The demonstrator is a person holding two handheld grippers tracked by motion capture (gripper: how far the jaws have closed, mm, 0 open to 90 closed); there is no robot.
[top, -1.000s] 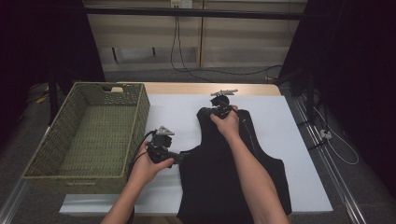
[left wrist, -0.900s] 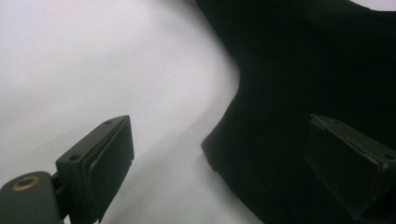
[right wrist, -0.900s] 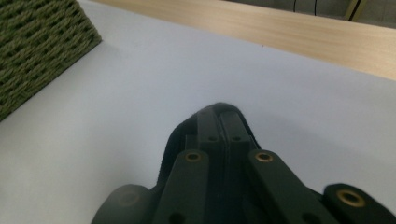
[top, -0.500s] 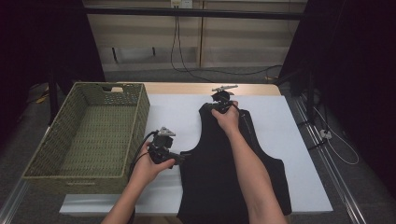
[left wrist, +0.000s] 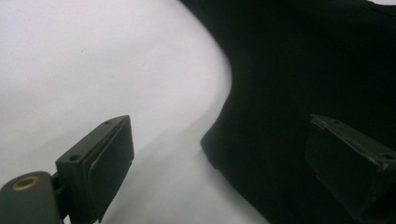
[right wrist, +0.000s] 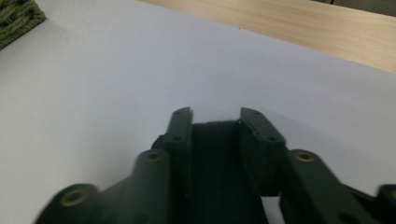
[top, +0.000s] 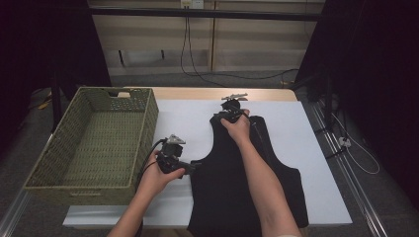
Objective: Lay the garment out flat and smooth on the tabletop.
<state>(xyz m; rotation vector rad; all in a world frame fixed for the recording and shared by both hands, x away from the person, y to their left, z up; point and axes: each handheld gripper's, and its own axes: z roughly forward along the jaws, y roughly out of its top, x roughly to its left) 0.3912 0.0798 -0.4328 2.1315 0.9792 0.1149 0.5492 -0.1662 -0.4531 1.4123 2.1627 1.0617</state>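
Black cloth, a vest [top: 232, 192], lies flat on the white sheet [top: 188, 118] covering the bench, its hem at the near edge. At its left armhole the left claw [top: 190, 168] stands wide open, one jaw over the sheet, one over the cloth. Farther off, at a shoulder strap [right wrist: 212, 163], the right claw [top: 232, 114] has just been opening, the strap between its jaws. Left sits a woven basket [top: 143, 133].

Recording lab, black curtains [top: 365, 64], white-covered table [top: 188, 118], trailing cables [top: 197, 69]
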